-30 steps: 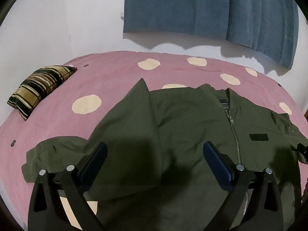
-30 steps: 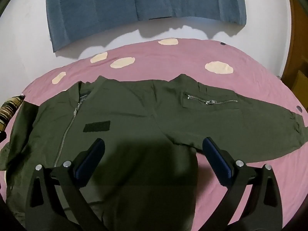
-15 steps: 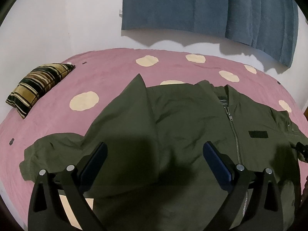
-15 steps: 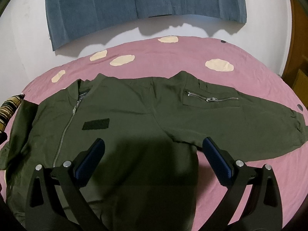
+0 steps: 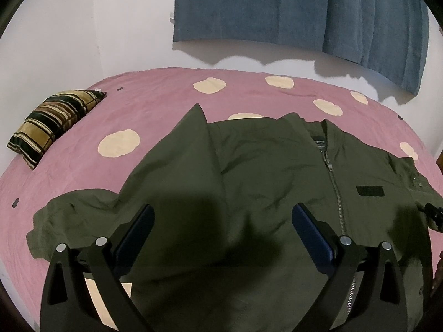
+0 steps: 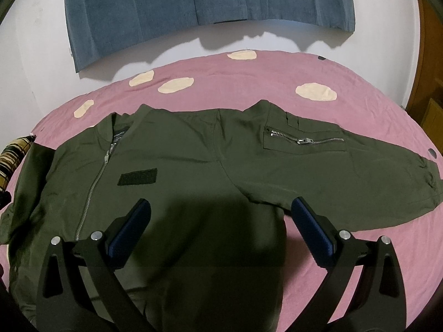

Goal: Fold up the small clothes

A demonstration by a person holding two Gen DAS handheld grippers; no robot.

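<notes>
Jacket (image 5: 263, 182) is what we see from the left wrist: olive green, front up, zipped, lying on a pink bedspread (image 5: 155, 110) with cream dots. Left gripper (image 5: 223, 221) hangs above the jacket's near-left part, jaws spread wide, nothing between them, blue pads (image 5: 135, 232) facing in. The sleeve on the left is folded, its fabric peaking to a point at the far side, the cuff end trailing near-left. We see a striped pillow (image 5: 52, 121) at far left and a blue cloth (image 5: 304, 13) hanging on the white wall beyond the bed.

Right wrist: right gripper (image 6: 221, 221) over the jacket's (image 6: 166, 166) near-right body, jaws also wide, empty. We see the other sleeve (image 6: 346, 171) stretched flat to the right, with a zipped pocket (image 6: 301, 139) on it. A black chest patch (image 6: 138, 177) sits just right of the main zipper (image 6: 91, 191). Bedspread (image 6: 277, 83) shows around the jacket on the far and right sides.
</notes>
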